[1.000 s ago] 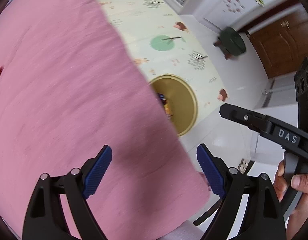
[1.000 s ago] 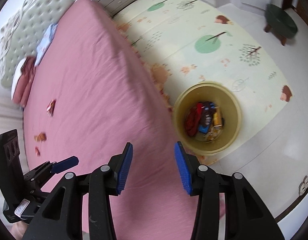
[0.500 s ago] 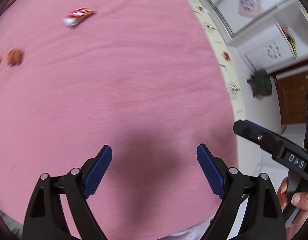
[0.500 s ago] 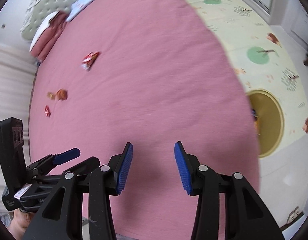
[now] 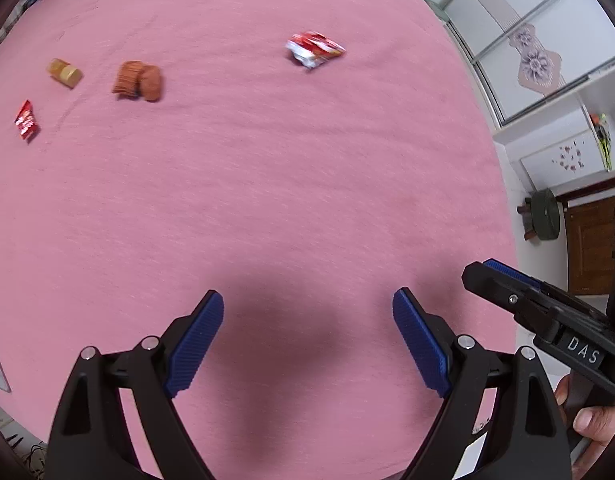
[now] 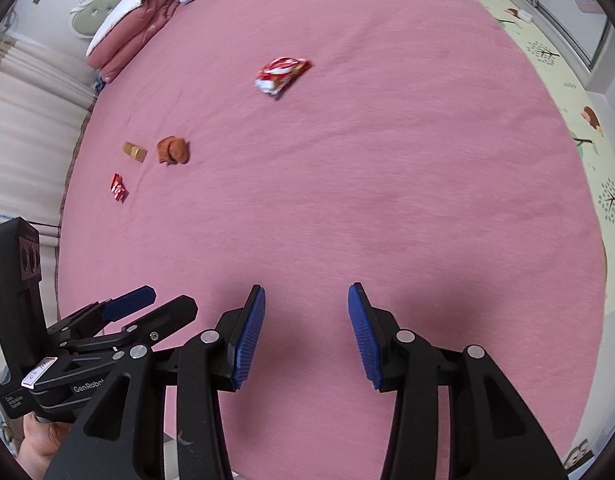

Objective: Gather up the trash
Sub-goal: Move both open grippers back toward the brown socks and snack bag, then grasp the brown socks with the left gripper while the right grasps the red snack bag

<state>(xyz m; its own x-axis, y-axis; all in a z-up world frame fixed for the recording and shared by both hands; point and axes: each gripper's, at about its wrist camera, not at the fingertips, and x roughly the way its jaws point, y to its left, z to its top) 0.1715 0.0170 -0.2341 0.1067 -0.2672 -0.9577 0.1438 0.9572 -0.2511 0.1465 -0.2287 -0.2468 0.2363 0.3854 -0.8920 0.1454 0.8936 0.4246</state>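
Left wrist view: both tongs hovering empty over the pink bed

You are holding the left gripper (image 5: pixel 308 344) with its jaws standing wide, gripping nothing, above bare pink sheet (image 5: pixel 267 200). Your right gripper (image 6: pixel 306 334) is sitting at a narrower gap, also gripping nothing. Four bits of trash are lying well ahead of you on the sheet: a red and white wrapper (image 5: pixel 313 49) far ahead, a crumpled brown wrapper (image 5: pixel 137 81) further left, a gold wrapper (image 5: pixel 64 73) just beside it, and a small red wrapper (image 5: pixel 26 121) nearest the left edge. Pillows (image 6: pixel 131 26) are lying at the bed's head.
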